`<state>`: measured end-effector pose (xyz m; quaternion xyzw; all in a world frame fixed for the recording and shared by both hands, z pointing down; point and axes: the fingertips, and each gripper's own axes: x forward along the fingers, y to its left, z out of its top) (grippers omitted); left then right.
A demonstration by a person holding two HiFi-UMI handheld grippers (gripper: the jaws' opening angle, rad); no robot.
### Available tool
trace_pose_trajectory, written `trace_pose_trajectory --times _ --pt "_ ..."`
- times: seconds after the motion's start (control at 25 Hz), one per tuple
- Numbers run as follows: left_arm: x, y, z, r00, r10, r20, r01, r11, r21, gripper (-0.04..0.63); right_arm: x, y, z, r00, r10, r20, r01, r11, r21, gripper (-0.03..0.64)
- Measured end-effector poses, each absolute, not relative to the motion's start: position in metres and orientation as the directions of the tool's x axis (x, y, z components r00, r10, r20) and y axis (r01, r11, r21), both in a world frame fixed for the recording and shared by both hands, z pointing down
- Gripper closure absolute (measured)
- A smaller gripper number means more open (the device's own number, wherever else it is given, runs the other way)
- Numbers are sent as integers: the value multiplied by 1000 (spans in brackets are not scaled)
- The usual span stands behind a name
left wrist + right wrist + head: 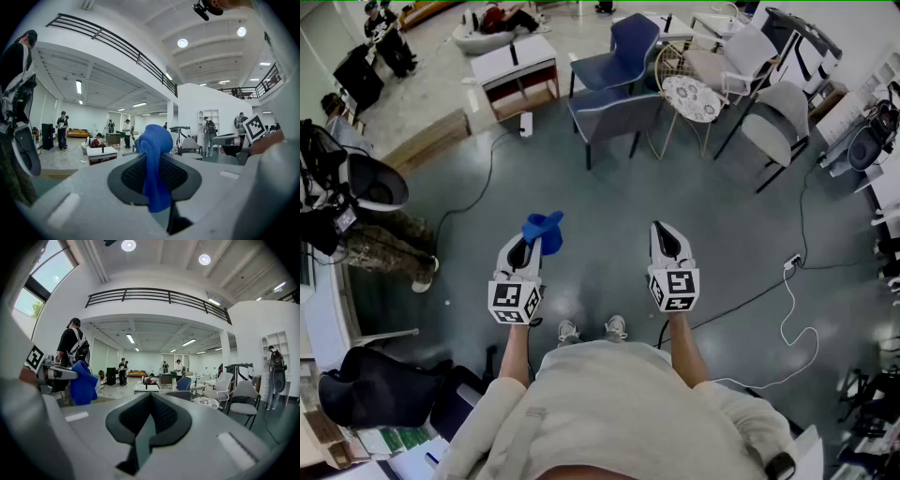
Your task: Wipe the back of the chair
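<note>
**Blue cloth in the left tongs, chairs standing well ahead**

A person standing on a grey floor (609, 202) is holding a pair of tongs in each hand, both pointing forward side by side. The left tongs (528, 246) are pinching a blue cloth (543, 230). In the left gripper view, the cloth (153, 154) is sitting between the closed tips of the left tongs (157, 176), bunching above them and hanging down over the dark pads. The right tongs (664, 230) are pressed together with nothing between them, and the right gripper view is showing only a thin seam at their tips (149, 420). In that same view the cloth (83, 383) is hanging from the left tongs (56, 373) off to the left.

The dark blue chair (614, 111) is standing well ahead of both pairs of tongs, apart from the cloth, with its seat facing the person. A second blue chair (630, 47) is standing just behind it. To the right of these chairs, ahead of the right tongs, a round patterned tabletop (691, 98) is resting on a wire frame, with white chairs (773, 117) grouped around its far side. A white cable (787, 319) is trailing over the floor to the right of the right tongs. Further ahead of the left tongs, a low white table (517, 66) is standing.
</note>
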<state>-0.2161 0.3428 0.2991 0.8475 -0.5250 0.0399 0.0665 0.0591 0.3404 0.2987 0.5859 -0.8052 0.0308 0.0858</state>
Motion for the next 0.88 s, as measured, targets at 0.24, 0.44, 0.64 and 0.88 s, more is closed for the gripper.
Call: trace_pose_trajectory --times 0.24,0.44,0.64,0.88 --pt "-211 337 297 441 -886 144 -897 -436 67 532 63 335 297 -306 -935 180 -945 322 62 617" --pt "-199 336 301 432 -888 157 -902 -428 63 532 72 336 299 -331 -927 174 -936 347 67 617" --pt "-179 330 302 432 -888 155 -902 -429 59 532 87 335 301 -343 -924 168 -928 361 91 617" --pt "-141 322 302 429 -889 158 -903 -425 59 532 116 331 303 -380 -905 190 -908 404 109 617"
